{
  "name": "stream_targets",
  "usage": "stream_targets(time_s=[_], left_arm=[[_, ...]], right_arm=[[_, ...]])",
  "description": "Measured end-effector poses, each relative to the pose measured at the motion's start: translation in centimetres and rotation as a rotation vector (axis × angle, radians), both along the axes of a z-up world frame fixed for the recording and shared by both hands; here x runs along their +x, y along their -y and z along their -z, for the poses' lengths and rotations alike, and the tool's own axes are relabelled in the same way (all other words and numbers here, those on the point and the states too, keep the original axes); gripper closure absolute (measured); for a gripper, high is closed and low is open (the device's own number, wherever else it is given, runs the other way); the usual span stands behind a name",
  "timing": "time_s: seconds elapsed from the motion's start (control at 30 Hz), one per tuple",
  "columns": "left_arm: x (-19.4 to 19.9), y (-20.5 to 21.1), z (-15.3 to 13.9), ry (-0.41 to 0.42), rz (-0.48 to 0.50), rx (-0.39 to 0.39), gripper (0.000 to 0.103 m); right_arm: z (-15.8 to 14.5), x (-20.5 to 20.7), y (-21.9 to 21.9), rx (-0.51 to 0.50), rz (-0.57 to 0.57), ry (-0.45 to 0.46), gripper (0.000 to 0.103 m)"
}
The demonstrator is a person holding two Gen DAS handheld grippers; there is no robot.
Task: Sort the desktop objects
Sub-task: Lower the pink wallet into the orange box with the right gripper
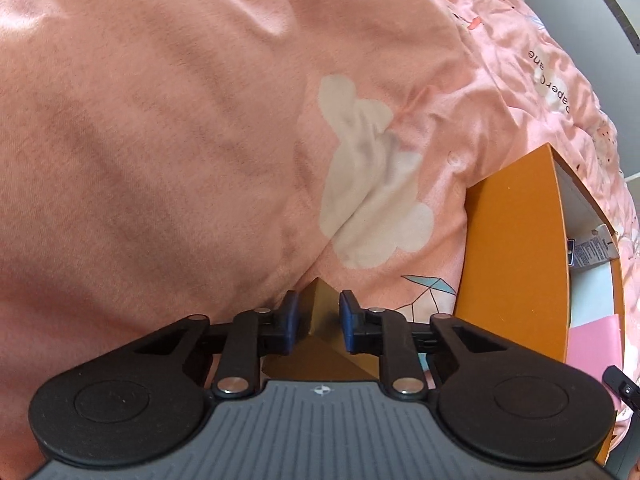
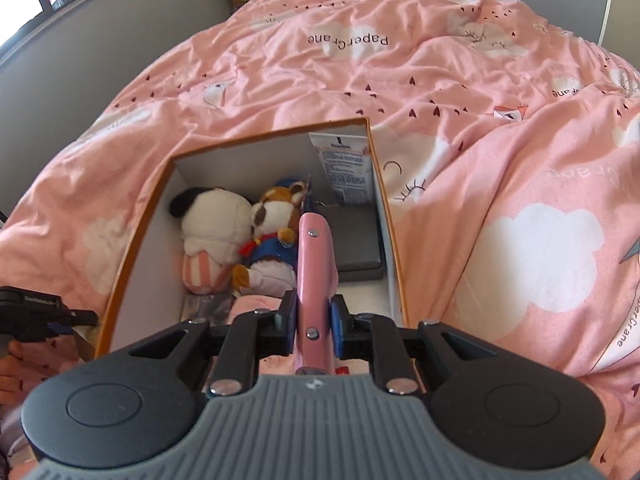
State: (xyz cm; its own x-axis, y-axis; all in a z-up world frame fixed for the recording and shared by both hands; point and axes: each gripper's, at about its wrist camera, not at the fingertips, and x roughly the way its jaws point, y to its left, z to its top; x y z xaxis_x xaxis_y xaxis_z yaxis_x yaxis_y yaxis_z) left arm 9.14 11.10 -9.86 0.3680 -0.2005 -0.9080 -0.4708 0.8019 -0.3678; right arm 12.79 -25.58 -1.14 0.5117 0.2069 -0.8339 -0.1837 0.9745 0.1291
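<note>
Both grippers are closed on things: the left gripper pinches a golden-brown pyramid block low in frame, while the right gripper clamps a pink riveted handle above the orange-rimmed cardboard box, seemingly awaiting lowering and release.

Box nearly full on the left, open quilt to your right

Inside the orange-rimmed cardboard box, the white plush toy and brown fox plush in blue fill the left half, a grey flat case covers the right floor, and a white tube leans on the far wall. Your right tool hovers over the near end; the rumpled pink quilt beside it lies bare.
</note>
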Motion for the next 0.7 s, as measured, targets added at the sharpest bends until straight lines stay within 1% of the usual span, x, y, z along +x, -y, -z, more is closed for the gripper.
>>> stream_targets(time_s=[0.13, 0.17, 0.2, 0.23, 0.27, 0.37, 0.47, 0.53, 0.57, 0.6, 0.7], left_arm=[[0.0, -0.3, 0.0, -0.013, -0.007, -0.022, 0.078], [0.1, -0.2, 0.0, -0.022, -0.002, -0.008, 0.070], [0.2, -0.2, 0.1, -0.032, 0.001, 0.007, 0.058], [0.1, -0.1, 0.2, -0.041, -0.001, 0.020, 0.049], [0.1, -0.1, 0.4, -0.048, 0.000, 0.025, 0.043], [0.2, 0.0, 1.0, -0.051, 0.006, 0.004, 0.036], [0.4, 0.6, 1.4, -0.051, 0.026, 0.005, 0.029], [0.6, 1.0, 1.8, -0.054, 0.044, -0.016, 0.029], [0.7, 1.1, 2.0, -0.058, 0.050, -0.030, 0.029], [0.8, 1.2, 2.1, -0.061, 0.053, -0.036, 0.027], [0.8, 1.3, 2.2, -0.054, 0.055, -0.032, 0.028]], right_arm=[[0.4, 0.1, -0.1, -0.058, 0.004, 0.005, 0.085], [0.4, 0.1, -0.1, -0.056, 0.003, 0.004, 0.085], [0.3, 0.0, 0.0, -0.047, 0.000, 0.003, 0.085], [0.1, -0.1, -0.1, -0.032, -0.007, 0.005, 0.085], [0.0, -0.1, -0.2, -0.021, -0.017, 0.005, 0.085], [-0.4, -0.2, -0.9, -0.018, -0.039, 0.008, 0.085], [-0.9, -1.1, -2.7, -0.099, -0.092, 0.049, 0.085], [-1.0, -1.7, -4.0, -0.141, -0.133, 0.074, 0.085], [-1.2, -1.9, -4.3, -0.134, -0.143, 0.077, 0.085], [-1.3, -2.0, -4.4, -0.105, -0.146, 0.073, 0.085], [-1.5, -1.5, -3.8, 0.050, -0.127, 0.025, 0.085]])
